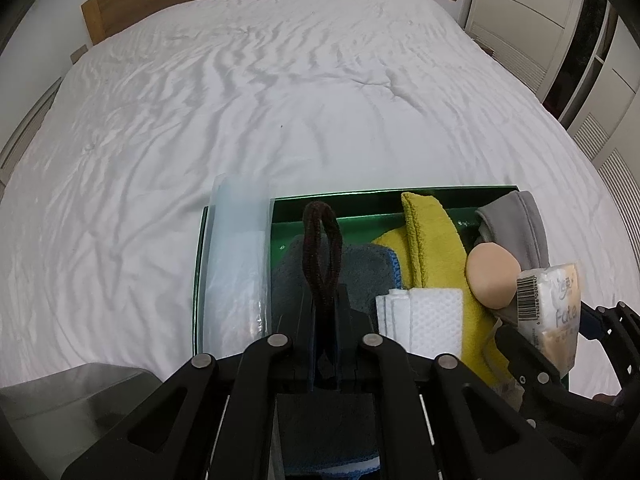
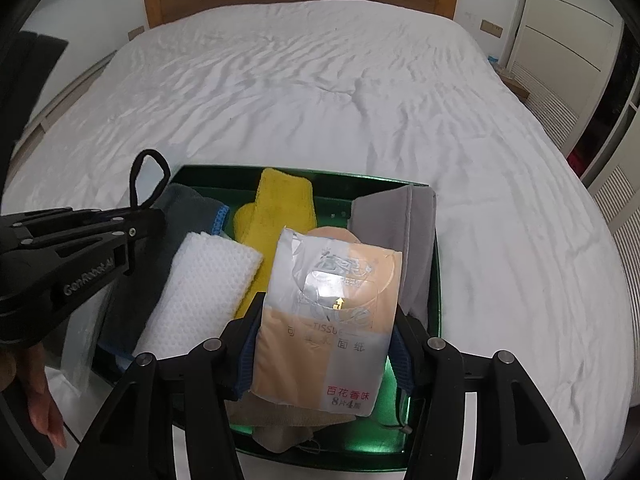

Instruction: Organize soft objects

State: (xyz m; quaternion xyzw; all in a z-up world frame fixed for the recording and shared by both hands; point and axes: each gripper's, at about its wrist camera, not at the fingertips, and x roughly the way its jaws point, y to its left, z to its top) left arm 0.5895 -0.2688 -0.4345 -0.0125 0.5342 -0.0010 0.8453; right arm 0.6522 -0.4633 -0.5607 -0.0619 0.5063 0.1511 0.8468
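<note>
Green tray w/ cloths; left gripper clamping hair tie, right gripper clamping tissue pack.

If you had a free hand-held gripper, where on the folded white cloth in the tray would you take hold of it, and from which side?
I would likely grip the white cloth across its rounded folded end nearest the yellow towel, coming from above. That end sits highest and uncovered; its near end is crowded by the tissue pack and the left hand-held gripper.

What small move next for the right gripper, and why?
Probably lower the tissue pack toward the green tray and release: the right gripper is shut on it above the tray, while the left gripper holds the hair tie.
</note>
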